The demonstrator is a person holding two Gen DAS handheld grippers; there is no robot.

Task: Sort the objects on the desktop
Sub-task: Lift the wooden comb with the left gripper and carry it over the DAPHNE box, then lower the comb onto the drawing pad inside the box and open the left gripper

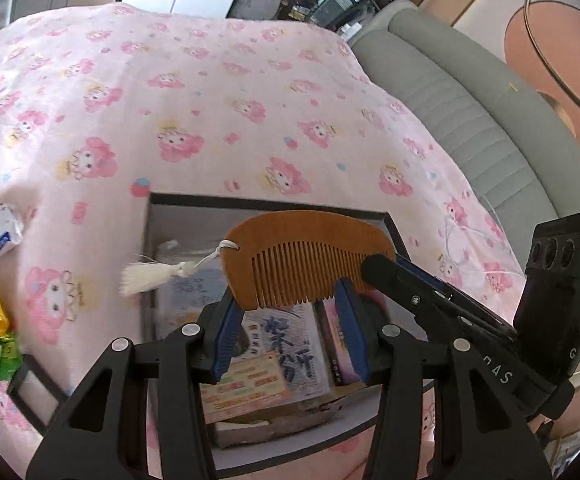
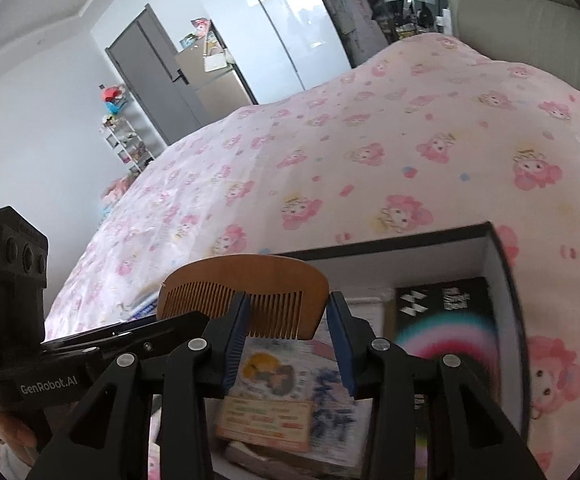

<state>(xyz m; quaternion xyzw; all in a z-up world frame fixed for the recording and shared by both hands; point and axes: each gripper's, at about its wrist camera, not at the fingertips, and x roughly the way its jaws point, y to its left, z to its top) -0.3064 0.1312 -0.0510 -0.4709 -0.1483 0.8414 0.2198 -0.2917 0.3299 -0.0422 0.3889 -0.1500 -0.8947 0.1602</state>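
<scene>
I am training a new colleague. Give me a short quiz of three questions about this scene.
1. True or false: the comb is seen in front of the open box.
2. What colour is the tassel on the comb? A red, B white, C green.
3. Fill in: the cloth under the box is mainly ____.
Key: 1 true; 2 B; 3 pink.

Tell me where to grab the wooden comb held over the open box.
Best pinch the wooden comb across its flat faces on the solid arched spine, coming from above. The teeth point down and look thin, so avoid them, and the tassel dangles from one end, so stay off that end.
</scene>
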